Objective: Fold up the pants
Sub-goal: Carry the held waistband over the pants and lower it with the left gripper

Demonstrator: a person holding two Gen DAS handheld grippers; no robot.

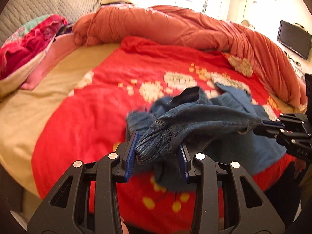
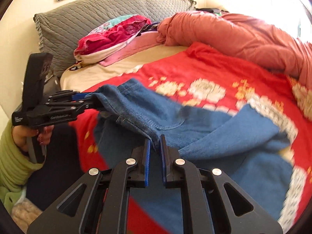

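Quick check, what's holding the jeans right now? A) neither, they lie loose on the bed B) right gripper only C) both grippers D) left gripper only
C: the left gripper has a bunched fold of the jeans between its jaws, and the right gripper is pinched shut on another edge, the denim hanging between them.

Both tongs pinch the blue jeans [image 2: 175, 120] above the red blanket [image 2: 224, 72]: right tongs [image 2: 155, 146] near, left tongs [image 2: 91, 99] toward the bed's head end.
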